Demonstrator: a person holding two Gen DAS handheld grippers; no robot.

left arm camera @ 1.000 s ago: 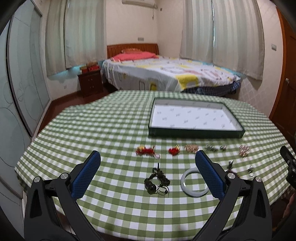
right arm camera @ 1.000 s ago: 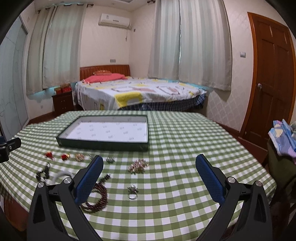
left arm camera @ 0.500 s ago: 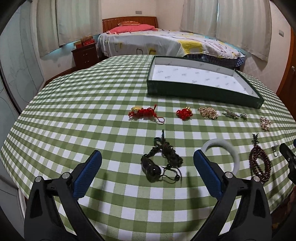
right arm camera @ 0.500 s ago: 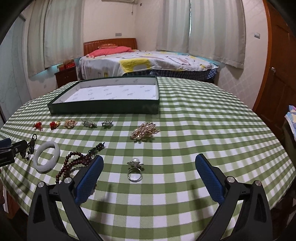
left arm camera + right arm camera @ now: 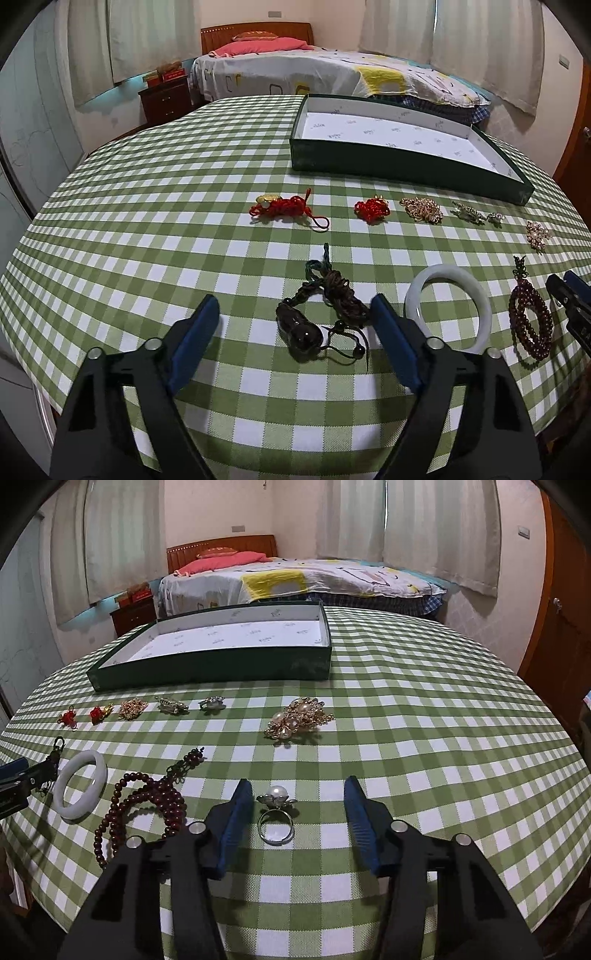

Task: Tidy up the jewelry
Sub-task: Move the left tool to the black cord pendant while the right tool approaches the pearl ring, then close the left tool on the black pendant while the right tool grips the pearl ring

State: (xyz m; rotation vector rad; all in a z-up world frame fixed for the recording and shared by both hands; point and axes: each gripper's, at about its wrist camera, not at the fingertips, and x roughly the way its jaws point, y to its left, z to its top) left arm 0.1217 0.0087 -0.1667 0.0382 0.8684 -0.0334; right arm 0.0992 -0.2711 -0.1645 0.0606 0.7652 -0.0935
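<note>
Pearl ring (image 5: 275,818) flat on green-checked cloth — dark corded pendant (image 5: 321,317) in a loose heap

place: home bedroom — made bed (image 5: 332,70) | nightstand (image 5: 166,98) | curtains (image 5: 439,528) — checked tablecloth (image 5: 147,221)

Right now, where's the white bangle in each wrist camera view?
Left wrist view: the white bangle lies lower right, just past the left gripper's right finger.
Right wrist view: the white bangle lies far left, beside the dark red bead bracelet.
Shared landmark: the green tray behind the jewelry row.
</note>
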